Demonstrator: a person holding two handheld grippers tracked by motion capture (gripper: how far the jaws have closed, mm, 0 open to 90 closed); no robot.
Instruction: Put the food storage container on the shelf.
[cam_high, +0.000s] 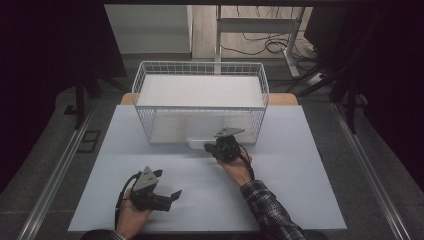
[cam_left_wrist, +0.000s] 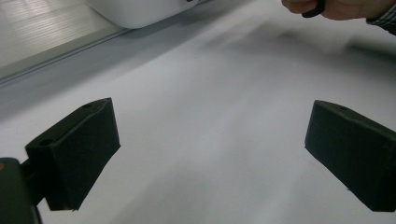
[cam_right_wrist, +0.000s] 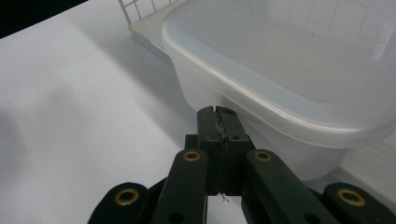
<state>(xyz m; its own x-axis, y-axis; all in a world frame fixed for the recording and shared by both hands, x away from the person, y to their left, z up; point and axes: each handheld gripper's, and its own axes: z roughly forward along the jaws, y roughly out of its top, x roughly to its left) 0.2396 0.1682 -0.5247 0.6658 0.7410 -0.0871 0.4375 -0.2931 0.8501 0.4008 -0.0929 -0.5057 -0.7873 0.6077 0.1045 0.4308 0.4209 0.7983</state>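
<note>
the left tool (cam_high: 167, 196) rests nearest the person, low over the bare front of the desk (cam_high: 280, 200), its jaws spread wide with nothing between them; it looks parked out of the way, kept free for when a second grip is needed. farther out, the right tool (cam_high: 210, 146) sits at the near wall of the white wire basket (cam_high: 200, 67), which lies on its side with its mouth facing the person. its jaws are clenched tight together, tips touching or just short of the translucent plastic container (cam_right_wrist: 280, 70) below its rim; whether anything thin is pinched between them i cannot tell. the container sits at the basket's mouth, its near edge poking out onto the desk (cam_right_wrist: 70, 93), the rest inside the wire walls. with the jaws closed, the right tool seems set to nudge or push the container rather than grip it.
</note>
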